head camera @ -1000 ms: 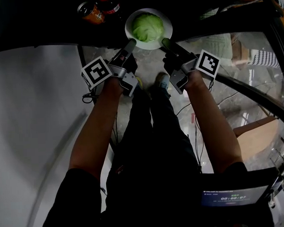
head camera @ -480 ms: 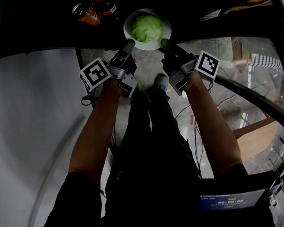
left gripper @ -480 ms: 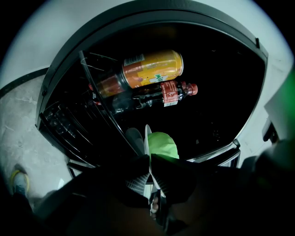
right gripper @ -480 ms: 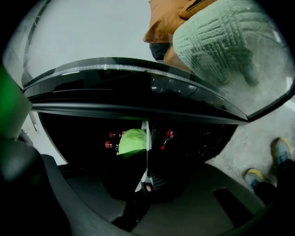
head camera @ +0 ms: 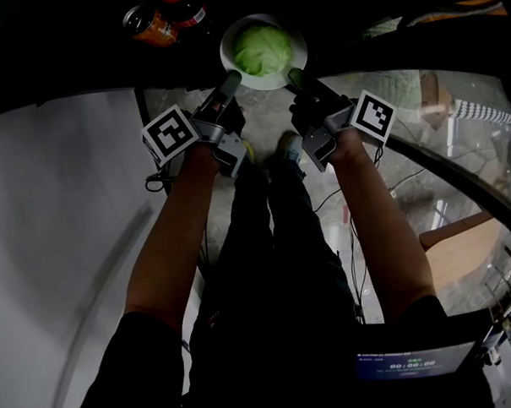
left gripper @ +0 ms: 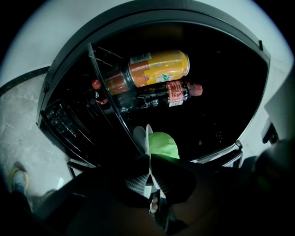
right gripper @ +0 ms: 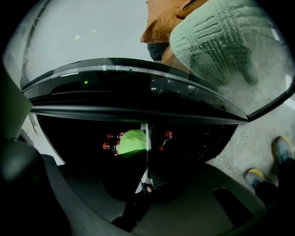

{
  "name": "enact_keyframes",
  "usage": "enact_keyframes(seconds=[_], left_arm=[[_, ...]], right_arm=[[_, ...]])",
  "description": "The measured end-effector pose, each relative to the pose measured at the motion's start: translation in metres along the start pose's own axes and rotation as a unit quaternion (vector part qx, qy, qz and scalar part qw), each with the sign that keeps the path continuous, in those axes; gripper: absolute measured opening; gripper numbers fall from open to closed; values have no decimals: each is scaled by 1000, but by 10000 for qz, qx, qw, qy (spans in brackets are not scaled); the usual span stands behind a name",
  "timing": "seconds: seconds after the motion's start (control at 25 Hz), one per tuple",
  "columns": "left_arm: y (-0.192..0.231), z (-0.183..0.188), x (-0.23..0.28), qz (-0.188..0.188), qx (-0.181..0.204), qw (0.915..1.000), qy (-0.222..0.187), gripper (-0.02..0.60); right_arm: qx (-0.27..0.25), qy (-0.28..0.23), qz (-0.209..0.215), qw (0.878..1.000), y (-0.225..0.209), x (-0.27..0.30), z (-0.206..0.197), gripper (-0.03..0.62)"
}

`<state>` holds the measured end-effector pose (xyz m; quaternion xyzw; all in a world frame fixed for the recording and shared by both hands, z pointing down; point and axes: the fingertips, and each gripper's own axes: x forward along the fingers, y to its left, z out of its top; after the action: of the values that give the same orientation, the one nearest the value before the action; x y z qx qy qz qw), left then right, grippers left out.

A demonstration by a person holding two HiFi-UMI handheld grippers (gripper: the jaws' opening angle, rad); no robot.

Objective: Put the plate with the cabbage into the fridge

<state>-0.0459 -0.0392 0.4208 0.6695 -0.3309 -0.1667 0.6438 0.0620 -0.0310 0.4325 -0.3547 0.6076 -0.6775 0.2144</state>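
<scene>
My left gripper [head camera: 231,78] and right gripper [head camera: 294,74] each have jaws clenched on the rim of the white plate [head camera: 298,46]. It carries the cabbage [head camera: 264,48] in the dark fridge [left gripper: 221,92] opening, near an orange can [left gripper: 156,69] and a bottle [left gripper: 170,94].

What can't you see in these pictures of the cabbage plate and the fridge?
1. Shelf under the plate: in every view the fridge inside is too dark.
2. Plate's near rim: in both gripper views, the left hand-held gripper and right hand-held gripper cover it.
3. Print on the can: head view, too small and dark.

No legible text or labels
</scene>
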Motion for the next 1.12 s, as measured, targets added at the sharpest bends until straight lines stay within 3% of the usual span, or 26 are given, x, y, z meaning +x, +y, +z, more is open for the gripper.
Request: enact_keyframes(seconds=[0.12, 0.68, 1.12], left_arm=[[-1, 0, 2, -50, -107, 9999, -41, 14], [6, 4, 1, 248, 86, 9996, -50, 14], [9, 12, -4, 401, 13, 9986, -334, 14]], right_arm=[[-4, -31, 10, 10000, 0, 0, 1, 15], [-17, -182, 41, 9998, -1, 3, 4, 15], [-141, -224, -46, 9996, -2, 4, 5, 18]])
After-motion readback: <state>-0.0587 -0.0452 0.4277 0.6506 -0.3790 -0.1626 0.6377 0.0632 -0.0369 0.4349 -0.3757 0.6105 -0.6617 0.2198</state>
